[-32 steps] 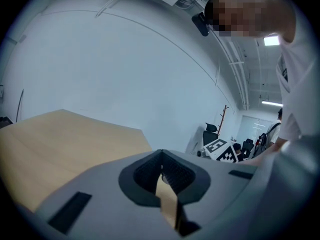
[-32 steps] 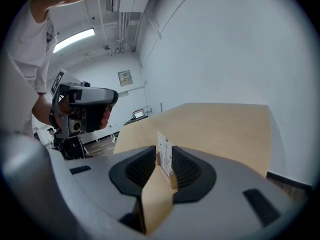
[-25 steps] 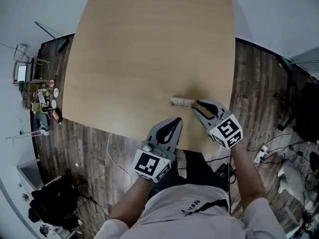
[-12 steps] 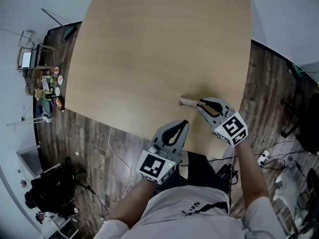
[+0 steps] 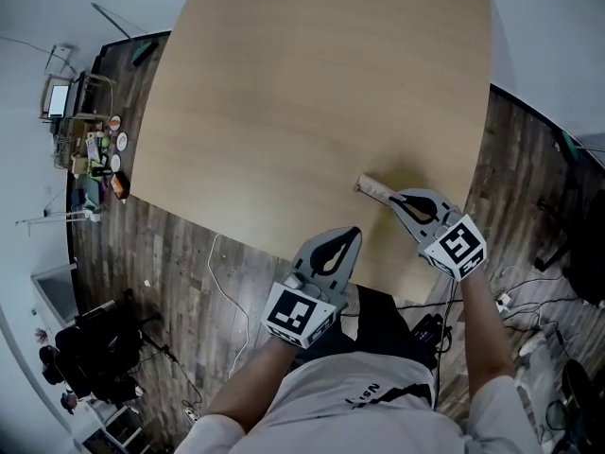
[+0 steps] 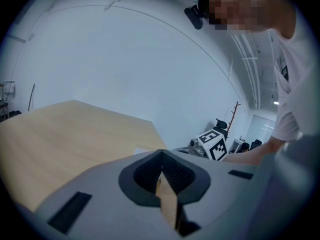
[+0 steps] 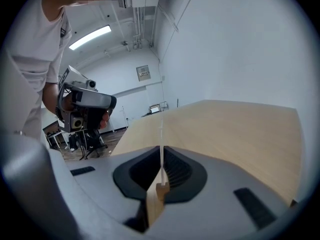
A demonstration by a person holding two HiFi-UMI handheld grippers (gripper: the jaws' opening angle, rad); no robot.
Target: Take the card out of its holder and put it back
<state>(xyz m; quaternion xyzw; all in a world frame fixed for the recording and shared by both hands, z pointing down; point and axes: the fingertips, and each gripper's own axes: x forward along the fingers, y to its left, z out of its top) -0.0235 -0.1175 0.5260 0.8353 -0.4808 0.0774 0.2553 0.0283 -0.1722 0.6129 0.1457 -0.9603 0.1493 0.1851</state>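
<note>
A small wooden holder (image 5: 369, 186) lies on the table (image 5: 302, 93) near its front right corner. A thin white card (image 7: 161, 134) stands edge-on in the holder (image 7: 161, 190). My right gripper (image 5: 392, 197) is at the holder's near end, and in the right gripper view (image 7: 161, 151) its jaws are shut on the card just above the wood. My left gripper (image 5: 352, 233) hovers over the table's front edge, to the left of the holder and apart from it. It is shut (image 6: 161, 154) with nothing in it.
The table's front edge runs just under both grippers, with dark wooden floor beyond. A cluttered shelf (image 5: 90, 154) stands on the floor at the far left, a black bag (image 5: 95, 348) lower left, and cables (image 5: 501, 301) at the right.
The head view has swung, so table and grippers sit further right in the picture. The right gripper stays on the card at the holder. The left gripper has barely moved.
</note>
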